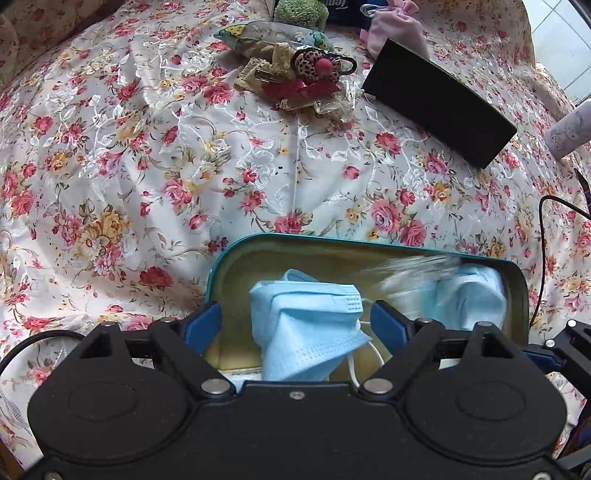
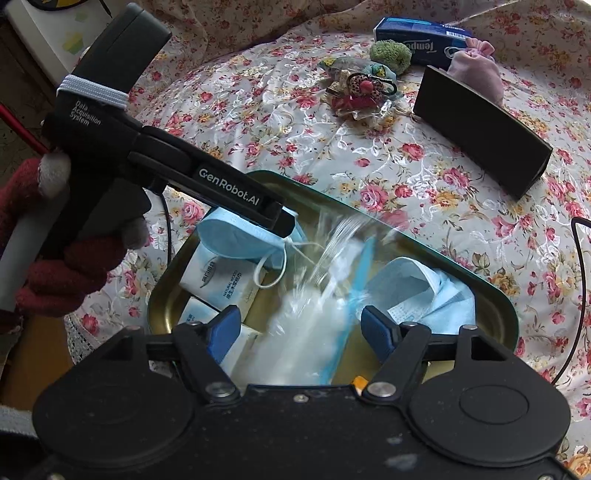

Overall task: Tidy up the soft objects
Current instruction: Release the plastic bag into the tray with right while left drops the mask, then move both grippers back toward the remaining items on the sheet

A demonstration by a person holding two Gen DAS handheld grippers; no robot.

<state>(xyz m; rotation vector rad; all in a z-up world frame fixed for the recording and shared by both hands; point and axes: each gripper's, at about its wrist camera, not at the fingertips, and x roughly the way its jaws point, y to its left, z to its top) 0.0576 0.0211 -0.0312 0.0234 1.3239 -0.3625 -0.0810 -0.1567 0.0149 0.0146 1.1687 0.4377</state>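
A teal tin [image 1: 332, 238] with a gold inside lies open on the flowered cloth. In the left wrist view a crumpled light-blue face mask [image 1: 295, 295] lies in it between the blue pads of my left gripper [image 1: 299, 325]; the pads stand apart from the mask. A second mask [image 1: 476, 291] lies at the tin's right end. In the right wrist view a blurred clear-wrapped packet [image 2: 306, 325] is between the spread fingers of my right gripper [image 2: 301, 332], untouched by either pad. White tissue packs [image 2: 221, 280] sit at the left end of the tin [image 2: 480, 280].
A gloved hand [image 2: 55, 266] holds the left tool. Beyond the tin lie a black box [image 1: 439, 107], a heap of hair ornaments [image 1: 295, 74], a pink pouch [image 1: 391, 33], a green pompom [image 2: 389, 51] and a blue carton [image 2: 417, 33]. A black cable [image 1: 543, 258] runs at right.
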